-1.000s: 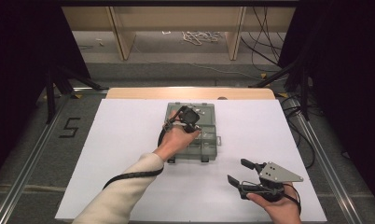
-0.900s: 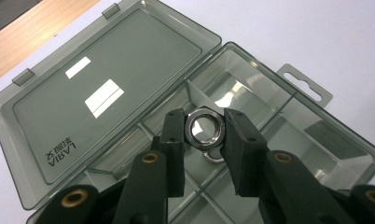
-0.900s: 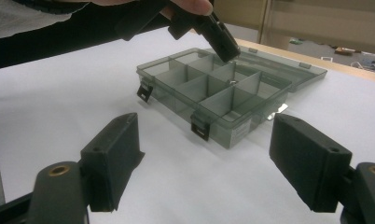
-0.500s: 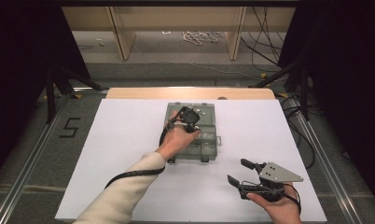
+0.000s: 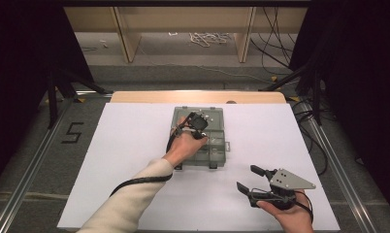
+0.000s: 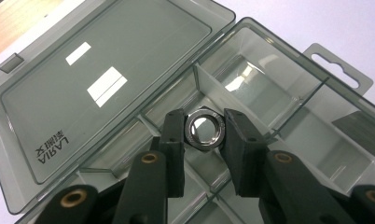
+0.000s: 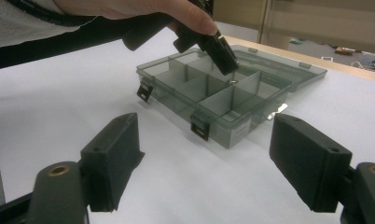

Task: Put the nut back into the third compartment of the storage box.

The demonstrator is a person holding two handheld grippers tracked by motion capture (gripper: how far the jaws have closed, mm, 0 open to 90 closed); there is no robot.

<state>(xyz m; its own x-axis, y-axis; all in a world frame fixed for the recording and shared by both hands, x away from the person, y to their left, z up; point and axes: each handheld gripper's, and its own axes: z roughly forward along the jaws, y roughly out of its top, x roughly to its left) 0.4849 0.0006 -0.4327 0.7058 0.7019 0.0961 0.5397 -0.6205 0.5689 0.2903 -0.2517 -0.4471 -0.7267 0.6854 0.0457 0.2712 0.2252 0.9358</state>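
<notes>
While poised over the open organizer box (image 6: 288, 116), left gripper (image 6: 203, 135) nipping a steel nut (image 6: 204, 129) squarely between its fingertips, bore facing the camera; right gripper (image 7: 204, 154) gaping wide, well apart.

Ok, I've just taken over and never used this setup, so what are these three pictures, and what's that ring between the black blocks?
No robot arm here: a person holds a two-jaw tool in each hand. The high view looks down on the white table. The other two pictures come from cameras riding on each tool, looking along its black jaws. On the table lies a smoky clear compartment box with its lid folded open. The left gripper is over the box, and the ring between its jaws is a metal hex nut. The right gripper hovers near the table's front edge, jaws wide apart, holding nothing.
</notes>
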